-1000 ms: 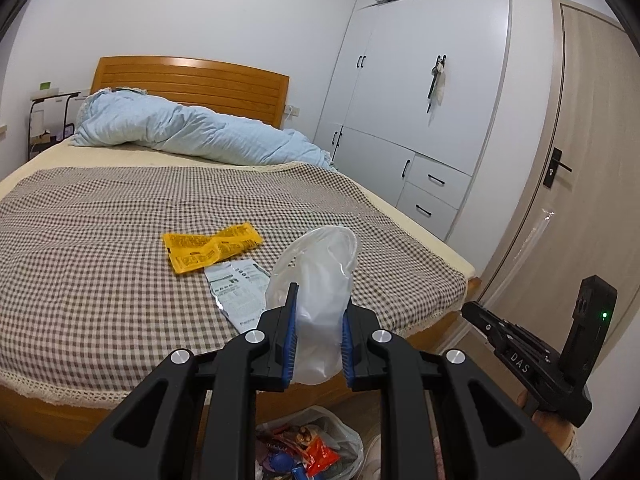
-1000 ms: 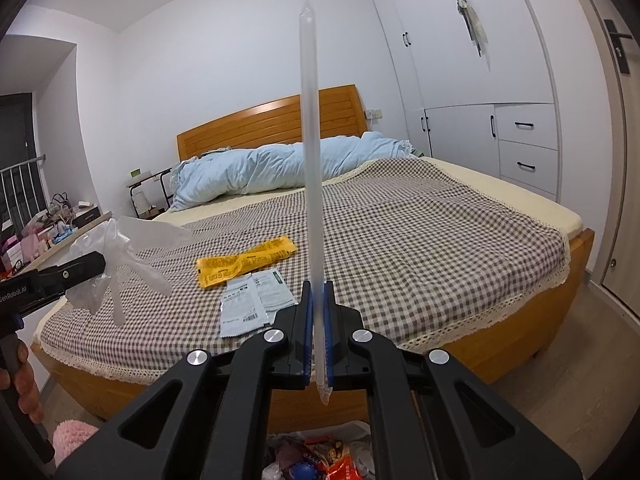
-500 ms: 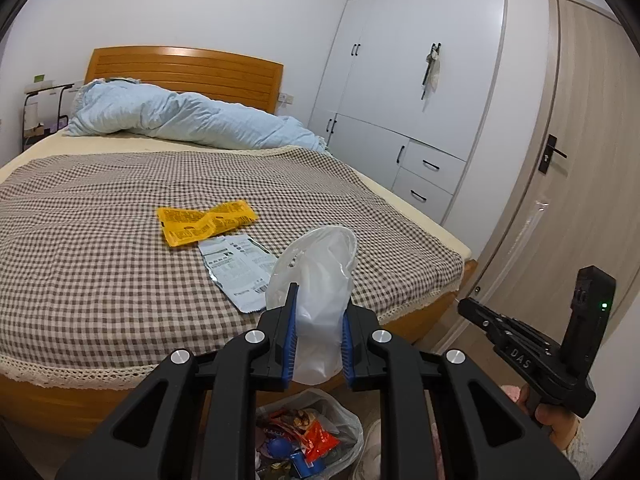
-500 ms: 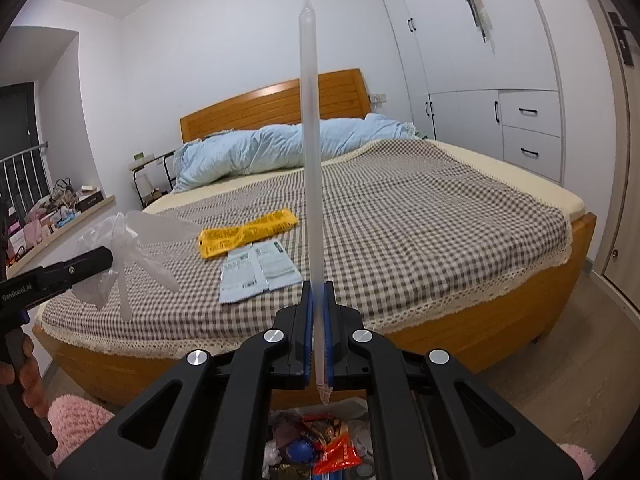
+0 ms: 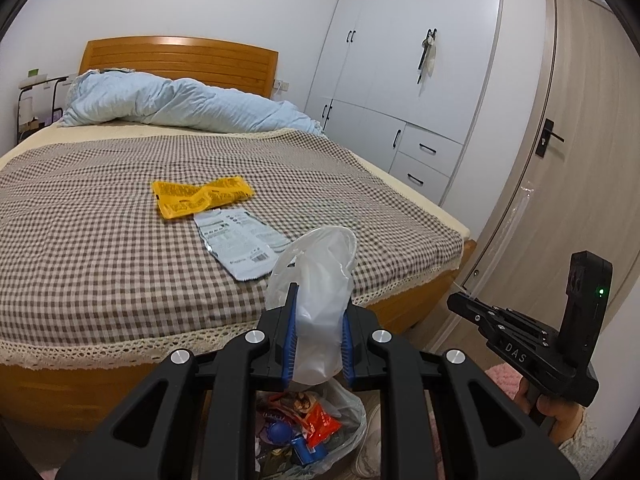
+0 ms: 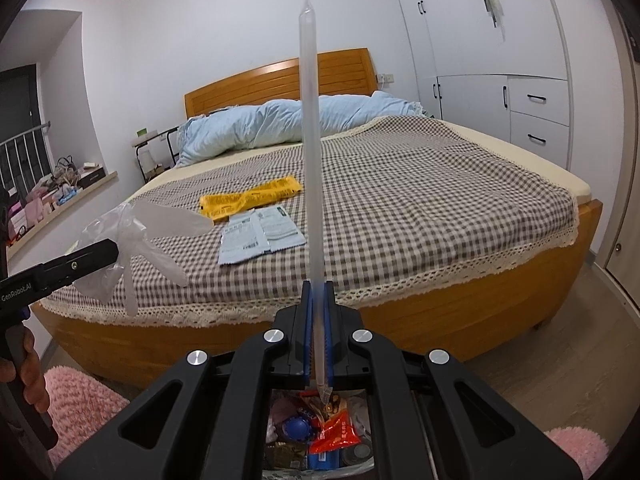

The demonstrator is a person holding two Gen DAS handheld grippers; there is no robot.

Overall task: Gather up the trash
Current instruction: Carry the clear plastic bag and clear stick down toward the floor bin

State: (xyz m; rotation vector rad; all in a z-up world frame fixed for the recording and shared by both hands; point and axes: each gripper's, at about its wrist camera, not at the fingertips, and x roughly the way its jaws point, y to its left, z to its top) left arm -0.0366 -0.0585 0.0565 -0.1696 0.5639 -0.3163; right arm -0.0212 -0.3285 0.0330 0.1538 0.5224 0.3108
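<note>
Presently left hand-held gripper (image 5: 318, 338) clamps a clear plastic glove (image 5: 320, 280); right hand-held gripper (image 6: 317, 330) pinches a thin plastic strip (image 6: 310, 140). Both over trash bag (image 5: 320, 432) by bed's foot edge. Yellow wrapper (image 5: 200, 196), white wrapper (image 5: 240, 240) mid-bed (image 5: 80, 240).

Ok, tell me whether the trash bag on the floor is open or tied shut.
Open. The trash bag gapes below both grippers, with wrappers and a blue ball visible inside.

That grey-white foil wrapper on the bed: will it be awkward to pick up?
Probably. The grey-white wrapper lies flat on the checked blanket, leaving little edge to pinch. It looks thin and light, so likely floppy. Its foil-like surface may be slippery.
</note>
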